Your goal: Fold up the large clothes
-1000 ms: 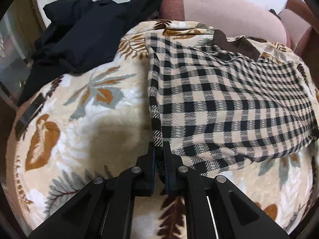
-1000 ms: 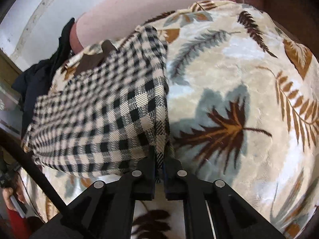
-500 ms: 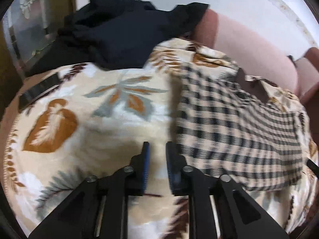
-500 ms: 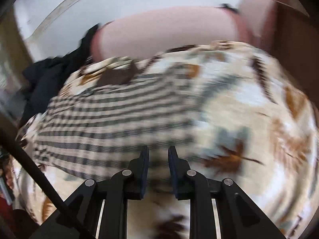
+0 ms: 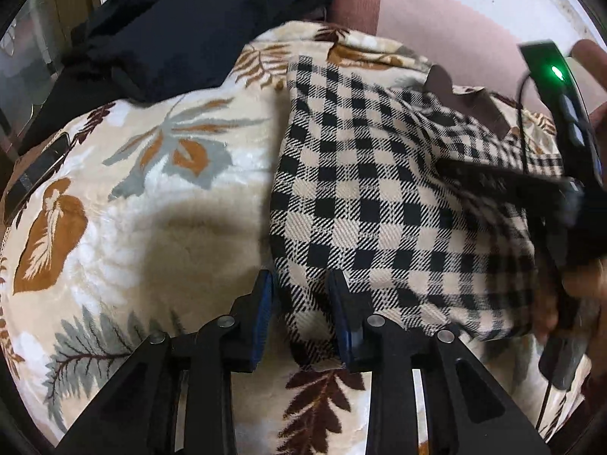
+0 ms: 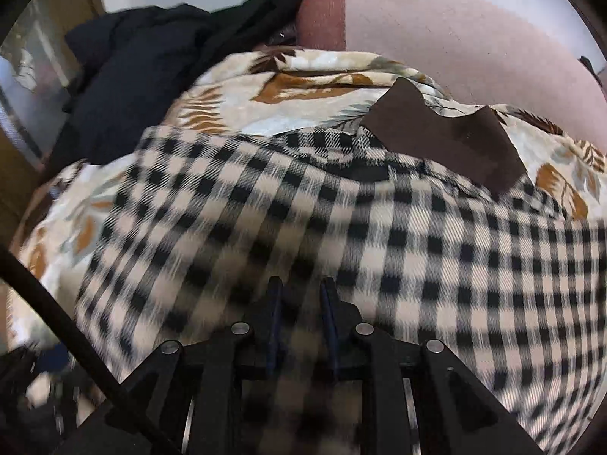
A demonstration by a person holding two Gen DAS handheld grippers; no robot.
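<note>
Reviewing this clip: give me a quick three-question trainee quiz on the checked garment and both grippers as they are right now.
1. True or false: the left gripper is clamped on the checked garment.
2. What colour is the garment's collar?
3. The right gripper is: A) over the checked garment B) over the dark clothes pile

Key: 1 false, its jaws, which have just been opening, straddle the edge; 2 brown; 3 A

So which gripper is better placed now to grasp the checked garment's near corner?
Left. The left gripper has open fingers on either side of the checked garment's near corner. The right gripper, also open, hovers over the middle of the cloth, away from any edge.
</note>
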